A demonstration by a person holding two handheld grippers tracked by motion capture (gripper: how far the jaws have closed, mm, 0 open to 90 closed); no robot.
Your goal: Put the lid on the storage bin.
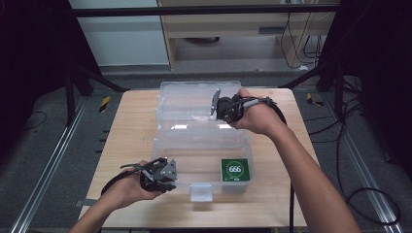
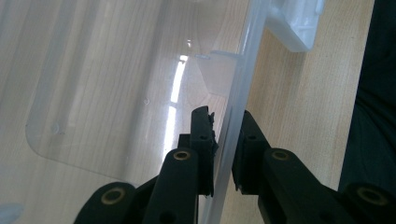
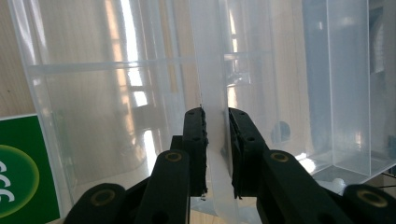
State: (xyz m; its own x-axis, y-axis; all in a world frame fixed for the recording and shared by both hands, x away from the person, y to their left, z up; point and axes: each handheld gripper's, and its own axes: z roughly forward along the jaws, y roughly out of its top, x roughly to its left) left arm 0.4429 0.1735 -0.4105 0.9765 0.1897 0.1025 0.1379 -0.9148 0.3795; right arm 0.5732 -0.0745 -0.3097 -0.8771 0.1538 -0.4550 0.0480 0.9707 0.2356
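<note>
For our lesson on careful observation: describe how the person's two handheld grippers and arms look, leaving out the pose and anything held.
The left gripper and right gripper are black, each topped by a grey three-cornered plate and trailing a black cable. In the gripper views, each has two black jaws built of linked bars with brass-coloured pivot rings; the left gripper's fingertips carry ridged pads. Both forearms are bare, with no sleeves or gloves.

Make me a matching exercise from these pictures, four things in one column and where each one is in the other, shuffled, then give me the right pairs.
Things:
1. left gripper
2. right gripper
3. green card
4. white latch

Places:
A. lying inside the clear box, in its near right corner
B. clamped on the box's near wall, near its left corner
C. on the middle of the box's near wall, hanging over the wooden table
D. clamped on the plastic wall between the box's near and far parts

Pairs: 1-B, 2-D, 3-A, 4-C
</note>
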